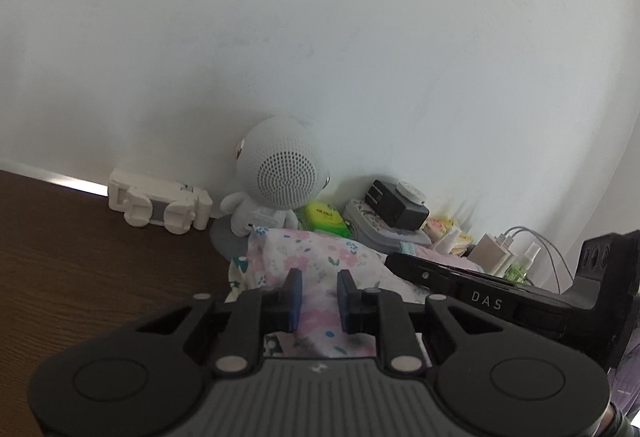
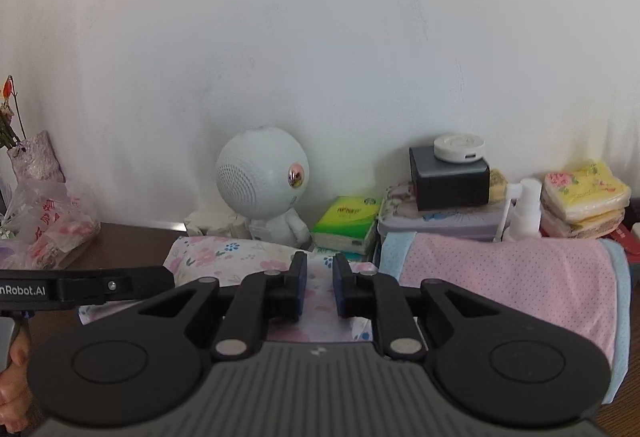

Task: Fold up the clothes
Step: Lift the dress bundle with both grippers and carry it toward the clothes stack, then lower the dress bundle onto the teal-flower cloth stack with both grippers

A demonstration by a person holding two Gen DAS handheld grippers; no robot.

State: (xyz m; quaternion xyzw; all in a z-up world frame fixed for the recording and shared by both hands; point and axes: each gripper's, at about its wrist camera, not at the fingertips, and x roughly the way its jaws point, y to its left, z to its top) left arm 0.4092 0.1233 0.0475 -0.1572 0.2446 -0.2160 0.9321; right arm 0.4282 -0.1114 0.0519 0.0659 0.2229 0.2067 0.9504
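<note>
Wall-side flower vase (image 2: 38, 157) shows only in right-wrist view.

My left gripper (image 1: 319, 291) and right gripper (image 2: 320, 279) are matte black with blue pads (image 1: 295, 297), silver pivot pins, ribbed grey bodies and white lettering.

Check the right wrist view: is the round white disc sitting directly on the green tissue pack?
No. The round white disc rests on top of the dark grey box, while the green tissue pack lies lower and to the left, nothing on it.
</note>
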